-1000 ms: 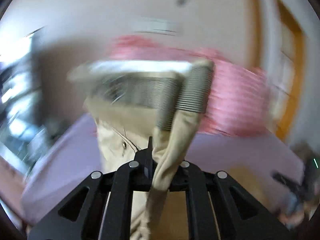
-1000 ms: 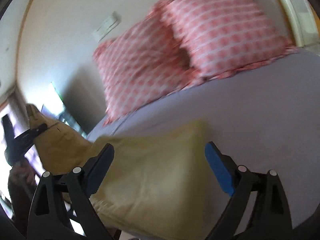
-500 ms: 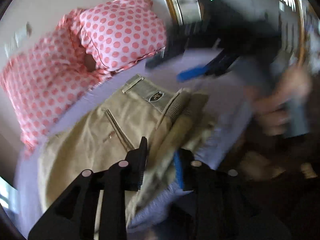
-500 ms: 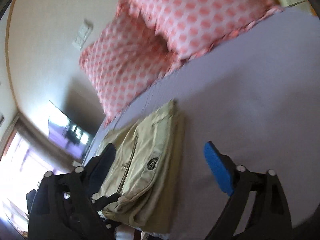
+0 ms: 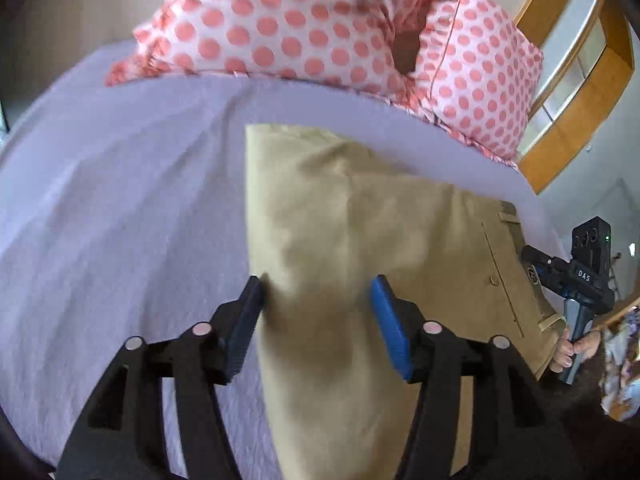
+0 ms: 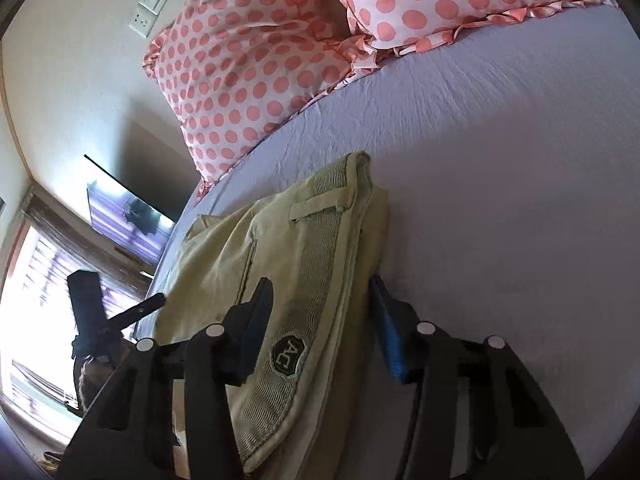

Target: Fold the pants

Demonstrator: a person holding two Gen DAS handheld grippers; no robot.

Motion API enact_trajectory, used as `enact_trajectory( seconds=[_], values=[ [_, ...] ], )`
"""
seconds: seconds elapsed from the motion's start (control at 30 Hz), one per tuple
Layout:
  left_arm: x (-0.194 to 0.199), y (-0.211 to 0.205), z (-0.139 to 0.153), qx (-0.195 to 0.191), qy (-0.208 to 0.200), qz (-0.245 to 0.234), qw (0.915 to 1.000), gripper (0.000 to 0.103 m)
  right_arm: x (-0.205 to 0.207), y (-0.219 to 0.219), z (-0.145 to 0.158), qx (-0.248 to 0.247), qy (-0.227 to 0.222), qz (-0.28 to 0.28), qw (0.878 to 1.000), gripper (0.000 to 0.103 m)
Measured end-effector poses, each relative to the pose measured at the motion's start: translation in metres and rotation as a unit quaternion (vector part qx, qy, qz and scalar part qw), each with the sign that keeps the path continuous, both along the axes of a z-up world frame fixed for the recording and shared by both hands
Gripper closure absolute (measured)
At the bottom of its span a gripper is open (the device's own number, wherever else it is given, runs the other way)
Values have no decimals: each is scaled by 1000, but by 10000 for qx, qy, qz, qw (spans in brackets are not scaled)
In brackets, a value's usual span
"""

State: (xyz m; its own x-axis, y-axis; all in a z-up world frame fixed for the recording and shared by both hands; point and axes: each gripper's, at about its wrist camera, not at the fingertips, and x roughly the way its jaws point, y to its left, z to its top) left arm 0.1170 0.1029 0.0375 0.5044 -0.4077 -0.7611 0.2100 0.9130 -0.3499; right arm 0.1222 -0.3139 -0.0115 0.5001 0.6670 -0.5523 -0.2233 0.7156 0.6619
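The pants (image 5: 360,240) lie folded on the bed (image 5: 120,200), a flat tan bundle with the waistband (image 6: 320,280) turned toward the near edge of the mattress and the folded leg end reaching toward the pillows. A belt loop (image 6: 318,206) sits across the ribbed inner waistband, and a dark badge (image 6: 288,353) with pale letters is stitched lower down. On the outer cloth a long pocket seam and a small button (image 5: 493,280) show.

The left gripper (image 5: 318,306) hovers over the leg end with its jaws wide apart and nothing between them; the cloth beneath is shaded by it. The right gripper (image 6: 320,312) hangs over the waistband, jaws likewise spread and holding nothing, one black pad over the cloth and one blue pad at its edge.

Two pillows (image 6: 260,60) in white with coral dots and ruffled edges lean against the wall at the head of the bed. A wall socket (image 6: 151,6) sits above them and a television (image 6: 128,216) farther along. The sheet is pale lilac, softly creased, matte cotton by the look of it; the pants are a heavier, smooth twill.
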Motion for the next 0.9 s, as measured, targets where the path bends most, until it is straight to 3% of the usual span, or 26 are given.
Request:
enact_trajectory(
  seconds=[0.13,0.3,0.47,0.5,0.53,0.63,0.73,0.9],
  values=[
    [9,-1,-5,-324,208,-181,9991,27,6,3,0,124,50,218,9997,51],
    [13,15,-7,-403,421,22,9983,30,11,-9,-5,557,308,305,9975,60],
    [5,6,-7,-86,466,53,9989,32,8,6,-1,181,85,381,9991,63],
    [6,-1,-7,-136,477,-70,9987,44,9,7,-4,349,159,515,9979,70],
    [6,-3,-7,-122,452,-87,9989,63,11,6,-10,627,321,620,9956,81],
    [14,-2,-9,-449,548,-121,9974,89,13,0,-13,1044,433,652,9914,86],
    [21,2,2,-721,423,-88,9965,92,19,1,2,1177,338,703,9900,89],
    [53,-18,43,-120,-412,-55,9991,95,57,10,53,856,-213,713,9935,91]
  ],
)
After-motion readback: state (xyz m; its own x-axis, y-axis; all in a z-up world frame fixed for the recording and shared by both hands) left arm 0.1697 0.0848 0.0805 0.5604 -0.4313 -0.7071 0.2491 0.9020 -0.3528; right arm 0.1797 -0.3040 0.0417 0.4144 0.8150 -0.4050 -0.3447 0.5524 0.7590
